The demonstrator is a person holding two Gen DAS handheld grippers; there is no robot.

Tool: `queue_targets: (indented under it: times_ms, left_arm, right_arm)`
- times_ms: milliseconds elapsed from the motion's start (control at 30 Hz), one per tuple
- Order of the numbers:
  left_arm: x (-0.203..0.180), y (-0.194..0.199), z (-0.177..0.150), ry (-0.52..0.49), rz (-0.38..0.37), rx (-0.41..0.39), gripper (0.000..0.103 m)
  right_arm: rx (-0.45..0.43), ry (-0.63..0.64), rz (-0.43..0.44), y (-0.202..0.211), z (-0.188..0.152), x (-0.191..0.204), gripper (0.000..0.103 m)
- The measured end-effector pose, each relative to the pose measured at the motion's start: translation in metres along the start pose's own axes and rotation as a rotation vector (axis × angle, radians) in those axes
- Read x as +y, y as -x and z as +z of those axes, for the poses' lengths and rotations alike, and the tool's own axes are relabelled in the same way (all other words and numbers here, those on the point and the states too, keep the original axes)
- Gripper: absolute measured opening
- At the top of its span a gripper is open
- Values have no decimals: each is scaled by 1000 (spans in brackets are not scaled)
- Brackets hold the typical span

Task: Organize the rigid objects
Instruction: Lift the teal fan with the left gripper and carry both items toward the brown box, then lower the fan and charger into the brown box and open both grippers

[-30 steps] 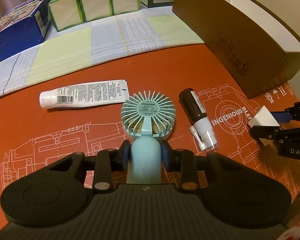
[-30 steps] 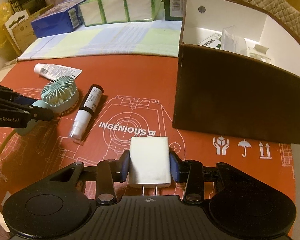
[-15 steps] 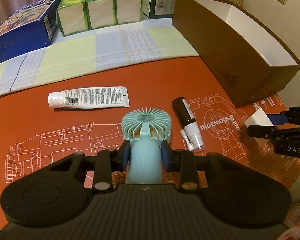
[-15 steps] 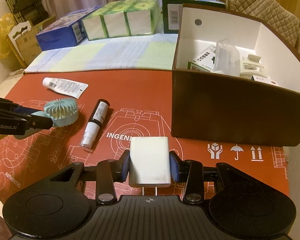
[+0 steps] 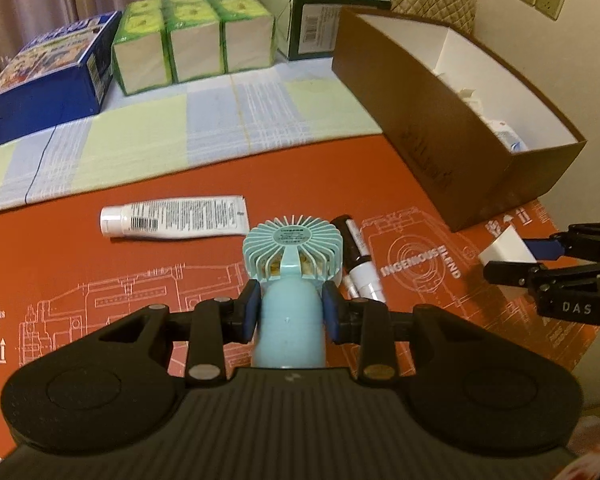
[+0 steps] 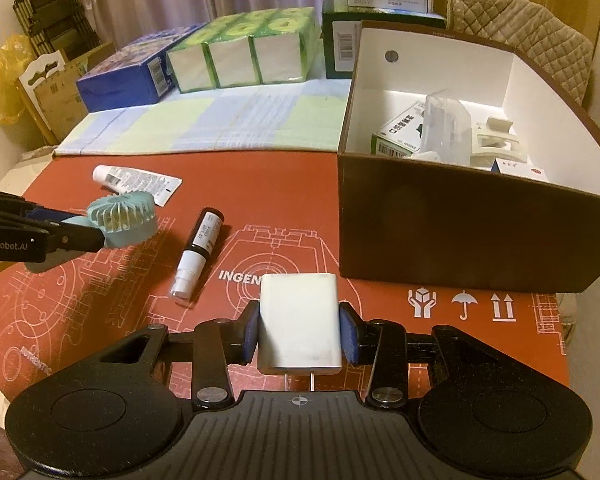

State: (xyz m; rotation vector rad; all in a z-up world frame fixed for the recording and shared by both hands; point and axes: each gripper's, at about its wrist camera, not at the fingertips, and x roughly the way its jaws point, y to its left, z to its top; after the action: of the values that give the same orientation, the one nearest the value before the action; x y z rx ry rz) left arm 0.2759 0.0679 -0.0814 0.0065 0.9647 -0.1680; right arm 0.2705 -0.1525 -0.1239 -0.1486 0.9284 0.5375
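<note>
My left gripper (image 5: pixel 290 312) is shut on the handle of a light blue hand fan (image 5: pixel 292 252) and holds it above the red mat; it also shows in the right wrist view (image 6: pixel 120 220). My right gripper (image 6: pixel 299 330) is shut on a white charger plug (image 6: pixel 298 324), raised above the mat; the plug also shows in the left wrist view (image 5: pixel 506 246). A dark spray bottle (image 6: pixel 200 252) and a white tube (image 6: pixel 136 182) lie on the mat. The brown box (image 6: pixel 460 224) stands at the right, open-topped, holding several small items.
The red mat (image 6: pixel 100 312) covers the near table, a pale checked cloth (image 6: pixel 204 124) lies behind it. A blue box (image 6: pixel 128 76), green tissue packs (image 6: pixel 240 56) and a dark green carton (image 6: pixel 340 40) line the back. A quilted chair (image 6: pixel 520 28) stands behind the brown box.
Both grippers have risen with their objects: the fan and the plug sit higher above the mat, and the inside of the brown box shows more.
</note>
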Motion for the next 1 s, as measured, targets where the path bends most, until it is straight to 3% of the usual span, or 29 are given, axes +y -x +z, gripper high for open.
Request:
queue_targets:
  times_ms: [567, 1000]
  left_arm:
    - [-36, 37, 50, -91, -77, -150, 28]
    - [-85, 29, 96, -175, -153, -212, 28]
  right_arm:
    - [-121, 28, 44, 50, 30, 3, 38]
    - [-181, -10, 7, 68, 62, -38, 38]
